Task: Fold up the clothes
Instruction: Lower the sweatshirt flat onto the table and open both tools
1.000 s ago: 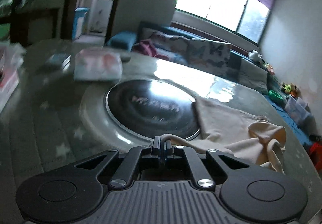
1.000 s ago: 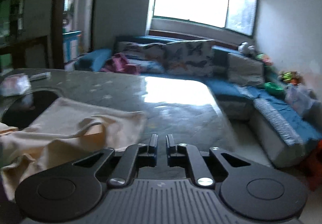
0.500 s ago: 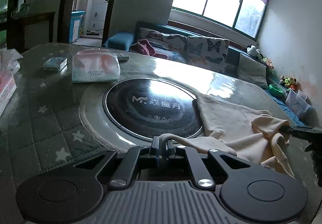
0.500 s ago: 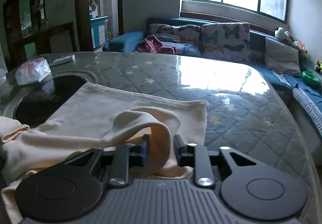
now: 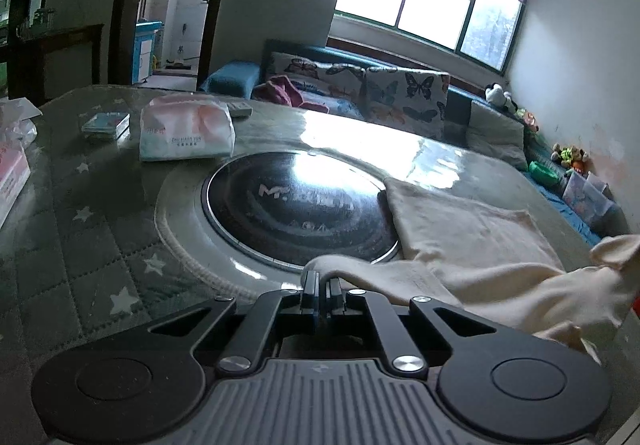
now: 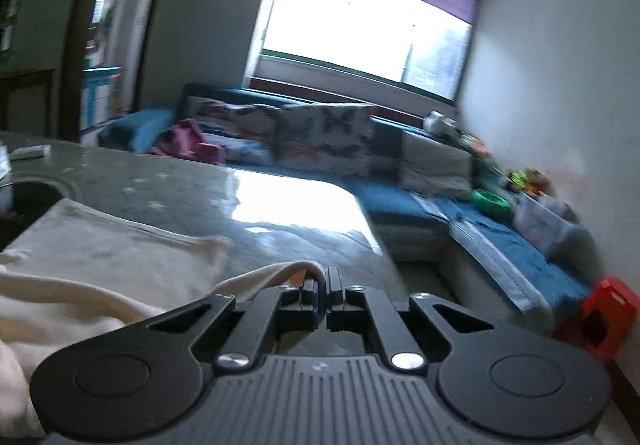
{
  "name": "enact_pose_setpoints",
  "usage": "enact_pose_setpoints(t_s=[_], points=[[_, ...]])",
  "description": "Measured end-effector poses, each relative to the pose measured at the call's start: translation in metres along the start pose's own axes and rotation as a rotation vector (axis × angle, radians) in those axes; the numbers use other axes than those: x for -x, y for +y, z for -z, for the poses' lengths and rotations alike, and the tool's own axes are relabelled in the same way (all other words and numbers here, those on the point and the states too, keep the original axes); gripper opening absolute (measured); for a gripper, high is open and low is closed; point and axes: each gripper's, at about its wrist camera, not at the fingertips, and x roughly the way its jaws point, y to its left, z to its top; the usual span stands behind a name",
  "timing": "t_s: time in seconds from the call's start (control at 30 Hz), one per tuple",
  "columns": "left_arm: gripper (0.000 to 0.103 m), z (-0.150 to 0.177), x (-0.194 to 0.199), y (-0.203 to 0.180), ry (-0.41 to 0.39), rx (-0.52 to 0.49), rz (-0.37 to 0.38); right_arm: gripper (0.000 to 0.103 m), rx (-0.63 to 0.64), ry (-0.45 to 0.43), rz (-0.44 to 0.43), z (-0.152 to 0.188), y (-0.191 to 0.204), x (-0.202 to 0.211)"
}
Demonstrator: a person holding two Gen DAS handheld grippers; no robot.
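In the left wrist view, the left hand-held gripper (image 5: 323, 281) is clamped on an edge of the cream garment (image 5: 472, 245), which lies half spread on the desk (image 5: 80, 213) beside the black round plate (image 5: 296, 201).

In the right wrist view, the right hand-held gripper (image 6: 323, 279) is clamped on another edge of the garment (image 6: 100, 253). This thin pinch could slip if the cloth is pulled tight, and the fold would then be uneven.

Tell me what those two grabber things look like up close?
The left gripper and the right gripper look alike: black, with thin finger bars, two big round discs, shiny silver screws and a grey ribbed plate underneath. No cables, markings or sleeves show.
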Motion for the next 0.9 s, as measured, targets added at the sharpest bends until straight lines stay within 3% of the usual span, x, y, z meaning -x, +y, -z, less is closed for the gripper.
enact_pose_setpoints(t_s=[0.07, 0.17, 0.23, 0.3, 0.37, 0.5, 0.6, 0.8, 0.9], points=[[0.004, 0.002, -0.002, 0.001, 0.022, 0.005, -0.004, 0.004, -0.050, 0.057, 0.018, 0.014, -0.017, -0.005], [0.008, 0.005, -0.004, 0.003, 0.048, 0.013, -0.008, 0.014, -0.123, 0.152, 0.041, 0.037, -0.038, -0.017], [0.012, 0.006, -0.003, 0.004, 0.058, 0.016, -0.014, 0.034, -0.172, 0.200, 0.059, 0.051, -0.049, -0.023], [0.016, 0.006, -0.001, 0.007, 0.066, 0.023, -0.017, 0.038, -0.232, 0.239, 0.073, 0.062, -0.060, -0.027], [0.028, 0.006, -0.001, 0.009, 0.072, 0.035, -0.028, 0.042, -0.280, 0.256, 0.075, 0.069, -0.070, -0.025], [0.029, 0.007, -0.001, 0.009, 0.079, 0.025, -0.044, 0.049, -0.305, 0.264, 0.109, 0.078, -0.078, -0.024], [0.039, 0.011, 0.001, -0.005, 0.059, -0.073, -0.053, 0.052, -0.235, 0.252, 0.083, 0.074, -0.066, -0.023], [0.049, 0.015, 0.005, -0.031, -0.004, -0.263, -0.053, 0.067, 0.098, 0.203, 0.069, 0.071, -0.021, -0.024], [0.052, 0.017, 0.003, -0.038, -0.008, -0.316, -0.047, 0.070, 0.195, 0.173, 0.061, 0.068, -0.006, -0.029]])
